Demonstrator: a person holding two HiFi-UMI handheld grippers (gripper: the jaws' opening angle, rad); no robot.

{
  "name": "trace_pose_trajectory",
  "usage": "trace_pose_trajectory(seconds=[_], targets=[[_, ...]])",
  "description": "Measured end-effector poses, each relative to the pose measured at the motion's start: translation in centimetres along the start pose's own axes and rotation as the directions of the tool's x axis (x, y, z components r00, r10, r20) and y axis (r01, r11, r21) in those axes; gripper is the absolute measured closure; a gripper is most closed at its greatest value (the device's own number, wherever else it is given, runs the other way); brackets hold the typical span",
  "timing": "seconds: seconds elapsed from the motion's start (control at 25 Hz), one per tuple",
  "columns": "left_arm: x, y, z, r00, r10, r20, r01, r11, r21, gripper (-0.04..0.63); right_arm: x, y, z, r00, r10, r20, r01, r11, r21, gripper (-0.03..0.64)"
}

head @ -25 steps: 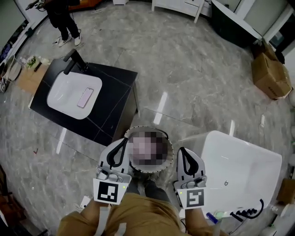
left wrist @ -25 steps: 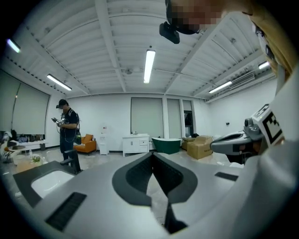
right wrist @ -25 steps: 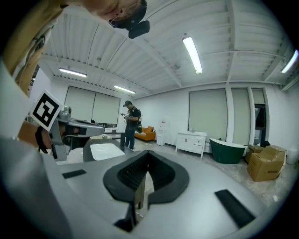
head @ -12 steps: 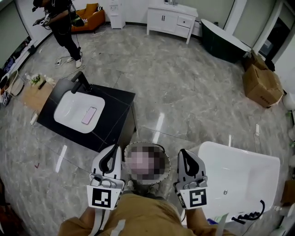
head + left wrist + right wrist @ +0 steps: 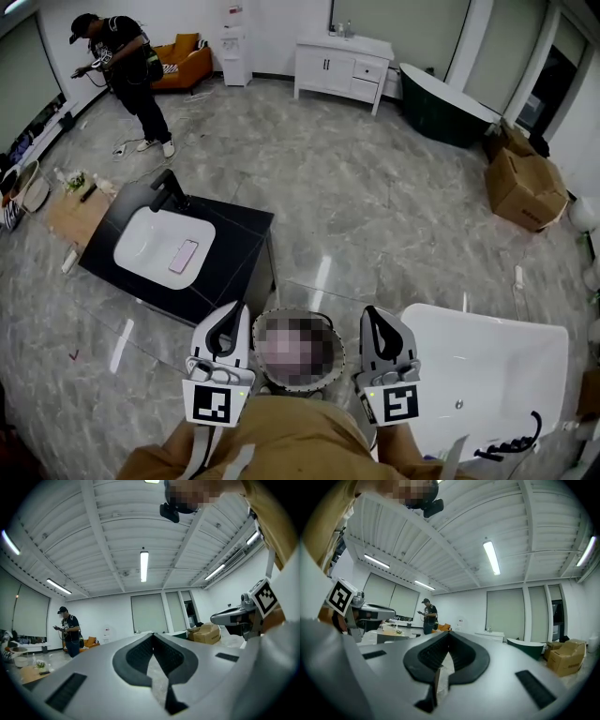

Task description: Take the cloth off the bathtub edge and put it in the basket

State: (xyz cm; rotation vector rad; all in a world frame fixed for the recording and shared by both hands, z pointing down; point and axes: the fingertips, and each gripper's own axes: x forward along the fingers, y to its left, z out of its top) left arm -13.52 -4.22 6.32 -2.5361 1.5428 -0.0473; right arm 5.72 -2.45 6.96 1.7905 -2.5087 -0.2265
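Head view shows the left claw and right claw both closed and empty, either side of the basket.

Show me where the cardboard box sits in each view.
Head view: cardboard box on the floor at the right edge.
Left gripper view: right of centre.
Right gripper view: lower right.
Shared landmark: the standing person, left of it in all three.
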Motion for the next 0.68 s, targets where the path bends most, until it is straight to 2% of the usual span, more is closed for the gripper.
trace_pose_trajectory(seconds=[0.2, 0.68], targets=[[0.17, 0.15, 0.87, 1.0, 0.003, 0.018, -0.003, 1.0, 0.025, 0.589, 0.25, -0.03, 0.9, 1.0, -0.001, 0.021, 0.002, 1.0, -0.023, 0.612], [0.33, 0.36, 0.26, 1.0, -0.006, 0.004, 0.005, 0.999, 0.05, 0.589, 0.44, 0.19, 0.93, 1.0, -0.009, 0.023, 0.01, 1.0, -0.029, 0.612]])
